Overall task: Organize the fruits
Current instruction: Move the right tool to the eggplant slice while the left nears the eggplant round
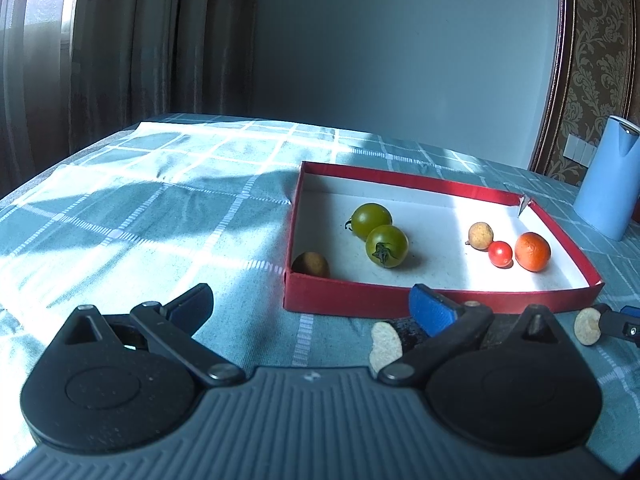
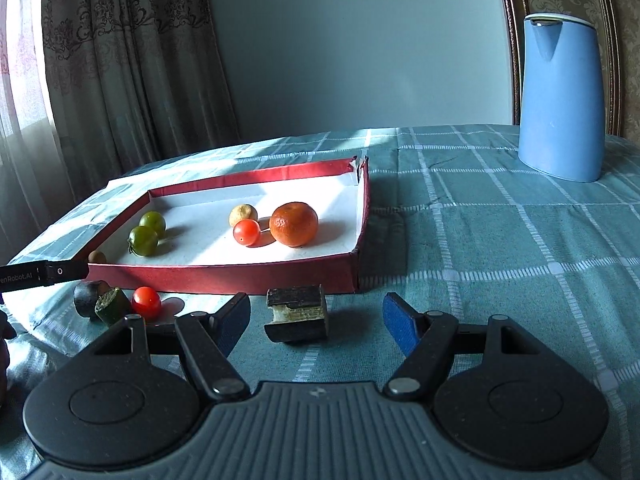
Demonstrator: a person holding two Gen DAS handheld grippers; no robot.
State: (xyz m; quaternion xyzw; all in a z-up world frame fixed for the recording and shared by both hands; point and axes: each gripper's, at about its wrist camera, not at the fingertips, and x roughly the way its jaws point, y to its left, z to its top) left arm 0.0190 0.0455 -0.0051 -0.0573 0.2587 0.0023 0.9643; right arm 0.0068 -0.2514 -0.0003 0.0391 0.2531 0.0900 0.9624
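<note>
A red tray (image 1: 344, 292) (image 2: 224, 278) with a white floor holds two green tomatoes (image 1: 386, 246) (image 2: 143, 240), a tan longan (image 1: 480, 235) (image 2: 243, 214), a red cherry tomato (image 1: 500, 253) (image 2: 247, 232), an orange (image 1: 532, 251) (image 2: 294, 224) and a brown longan (image 1: 311, 265) (image 2: 97, 257) in the near left corner. In front of the tray lie dark sugarcane pieces (image 2: 297, 314) (image 1: 386, 344) (image 2: 113, 306) and another red cherry tomato (image 2: 146, 302). My left gripper (image 1: 312, 308) is open and empty. My right gripper (image 2: 316, 318) is open, with one cane piece between its fingers, untouched.
A blue kettle (image 2: 560, 100) (image 1: 608, 178) stands at the back right on the teal checked tablecloth (image 2: 500, 248). Curtains hang at the left behind the table. The left gripper's finger (image 2: 44, 272) reaches in from the left edge of the right wrist view.
</note>
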